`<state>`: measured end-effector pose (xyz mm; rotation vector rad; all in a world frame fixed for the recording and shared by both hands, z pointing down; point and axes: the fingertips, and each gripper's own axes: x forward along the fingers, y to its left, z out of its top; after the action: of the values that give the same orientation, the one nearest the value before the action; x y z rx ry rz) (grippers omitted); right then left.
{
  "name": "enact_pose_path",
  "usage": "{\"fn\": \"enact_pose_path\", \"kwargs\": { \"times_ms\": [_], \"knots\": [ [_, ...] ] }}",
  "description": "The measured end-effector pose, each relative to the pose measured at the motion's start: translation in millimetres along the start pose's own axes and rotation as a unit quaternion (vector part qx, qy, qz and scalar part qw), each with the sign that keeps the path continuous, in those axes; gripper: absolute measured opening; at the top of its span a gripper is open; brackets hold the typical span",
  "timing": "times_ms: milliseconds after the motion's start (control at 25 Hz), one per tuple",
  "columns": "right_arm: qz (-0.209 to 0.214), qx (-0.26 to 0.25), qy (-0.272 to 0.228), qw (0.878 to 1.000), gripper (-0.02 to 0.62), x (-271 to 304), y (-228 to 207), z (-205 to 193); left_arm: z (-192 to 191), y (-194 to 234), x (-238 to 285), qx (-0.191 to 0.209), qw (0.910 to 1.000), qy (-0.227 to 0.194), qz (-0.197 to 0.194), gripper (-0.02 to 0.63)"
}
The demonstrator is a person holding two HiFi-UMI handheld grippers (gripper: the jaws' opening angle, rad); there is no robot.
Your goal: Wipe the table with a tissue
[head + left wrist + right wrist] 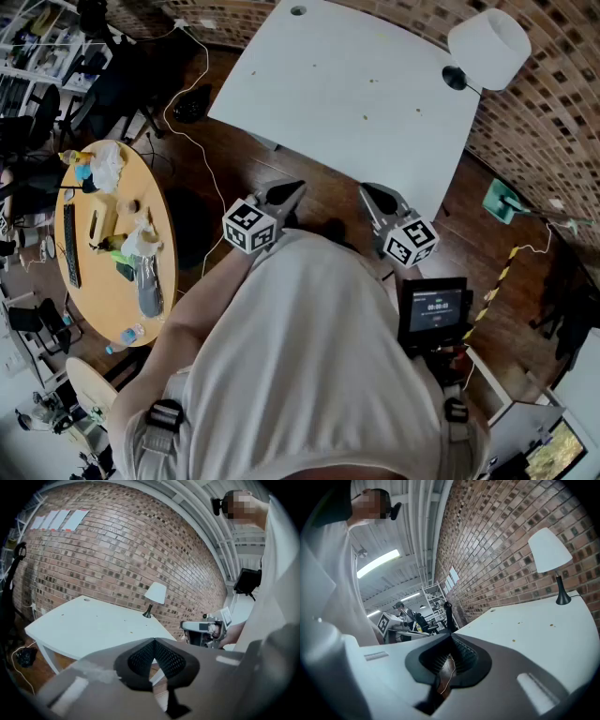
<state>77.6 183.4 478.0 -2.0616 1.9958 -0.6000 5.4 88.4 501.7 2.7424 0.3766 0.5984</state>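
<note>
Both sets of jaws clenched, empty.
L gripper [289, 190] & R gripper [374, 194] side by side; white tabletop [347, 89] ahead of jaws, untouched.

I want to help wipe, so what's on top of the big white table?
The white table holds a white lamp at one corner and a few small specks. No tissue shows on it. From above, the lampshade hides the bit of tabletop beneath it.
</note>
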Motion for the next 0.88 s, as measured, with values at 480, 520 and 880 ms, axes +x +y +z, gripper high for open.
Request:
{"fn": "enact_pose_path", "kwargs": {
  "times_ms": [480, 520, 880],
  "knots": [
    [0.072, -0.003, 0.046, 0.996, 0.006, 37, 33, -22, -23, 8, -47, -0.040, 0.9973, -0.023, 0.057, 0.003],
    [0.076, -0.004, 0.049, 0.996, 0.006, 41, 35, -22, -25, 11, -54, -0.044, 0.9965, -0.025, 0.066, 0.003],
    [0.117, -0.028, 0.074, 0.990, 0.006, 98, 62, -11, -24, 60, -96, -0.064, 0.9893, -0.057, 0.118, 0.003]
  ]
}}
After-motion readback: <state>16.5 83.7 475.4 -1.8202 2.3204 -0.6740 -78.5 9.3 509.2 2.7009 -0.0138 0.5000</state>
